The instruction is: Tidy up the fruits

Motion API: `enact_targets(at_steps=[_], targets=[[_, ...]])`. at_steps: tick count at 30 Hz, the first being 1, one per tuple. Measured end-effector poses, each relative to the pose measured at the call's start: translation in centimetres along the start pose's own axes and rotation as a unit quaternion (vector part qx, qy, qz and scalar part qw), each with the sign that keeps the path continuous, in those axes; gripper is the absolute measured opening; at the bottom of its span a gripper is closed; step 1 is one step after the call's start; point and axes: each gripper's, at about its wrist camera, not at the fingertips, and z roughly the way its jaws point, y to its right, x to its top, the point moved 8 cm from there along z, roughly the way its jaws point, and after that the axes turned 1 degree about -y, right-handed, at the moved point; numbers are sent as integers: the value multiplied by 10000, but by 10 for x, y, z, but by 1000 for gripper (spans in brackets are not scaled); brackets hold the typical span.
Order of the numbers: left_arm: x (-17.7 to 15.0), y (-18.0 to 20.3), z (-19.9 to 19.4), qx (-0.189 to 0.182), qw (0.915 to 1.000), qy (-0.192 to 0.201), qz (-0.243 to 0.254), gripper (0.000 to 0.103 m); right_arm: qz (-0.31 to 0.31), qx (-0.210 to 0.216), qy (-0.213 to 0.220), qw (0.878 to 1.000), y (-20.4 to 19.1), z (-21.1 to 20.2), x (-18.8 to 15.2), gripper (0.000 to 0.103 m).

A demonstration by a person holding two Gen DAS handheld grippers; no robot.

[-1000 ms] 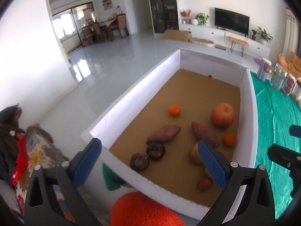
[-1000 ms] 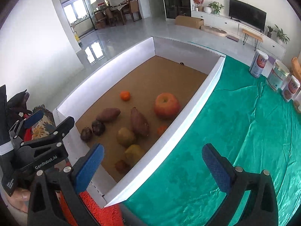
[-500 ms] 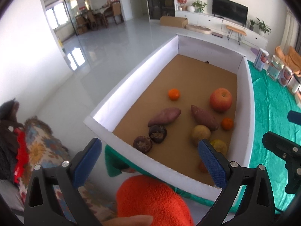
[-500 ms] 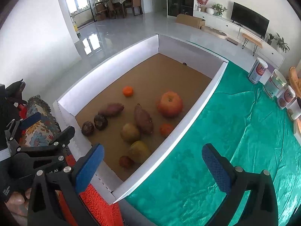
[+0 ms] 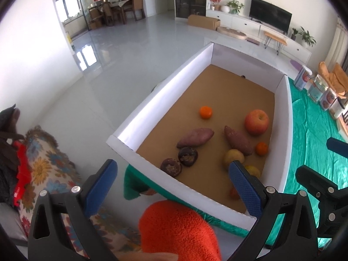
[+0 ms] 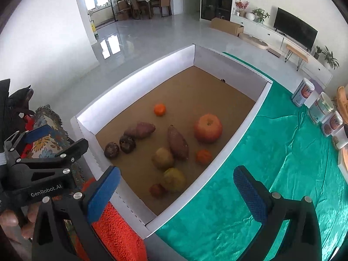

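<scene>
A white-walled box (image 5: 165,91) (image 6: 134,80) with a brown floor holds the fruit: a red apple (image 5: 256,122) (image 6: 208,127), two mandarins (image 5: 205,112) (image 5: 261,148), two sweet potatoes (image 5: 195,137) (image 5: 238,140), two dark round fruits (image 5: 188,156) (image 5: 171,167), a brownish pear (image 6: 163,158), a yellow fruit (image 6: 174,179) and a small red fruit (image 6: 157,190). My left gripper (image 5: 174,189) is open and empty, held above the box's near wall. My right gripper (image 6: 177,193) is open and empty over the box's near right corner.
A green cloth (image 6: 282,165) covers the table to the right of the box. Three tins (image 6: 304,93) stand at its far right. An orange fuzzy sleeve (image 5: 178,230) and a flowered cushion (image 5: 41,165) lie near me. The tiled floor (image 5: 130,50) lies to the left.
Both grippers have pulled back and risen, so the box looks smaller and farther. The fruit has not moved. Both grippers stay open.
</scene>
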Motion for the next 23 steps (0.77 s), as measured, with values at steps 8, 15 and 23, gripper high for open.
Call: enact_targets(at_steps=[8,15,23], targets=[[2,-1,-7,119,9999,79,26,102,18,-38,-20,10000,1,-3,2,103],[4,-1,-14,191,9996,180,47,102,106,-50,-115,9999,4,-2,1,103],[1,0,-14,60,9998,184,-17,102,94,-67,-121,9999,4,-2,1,103]])
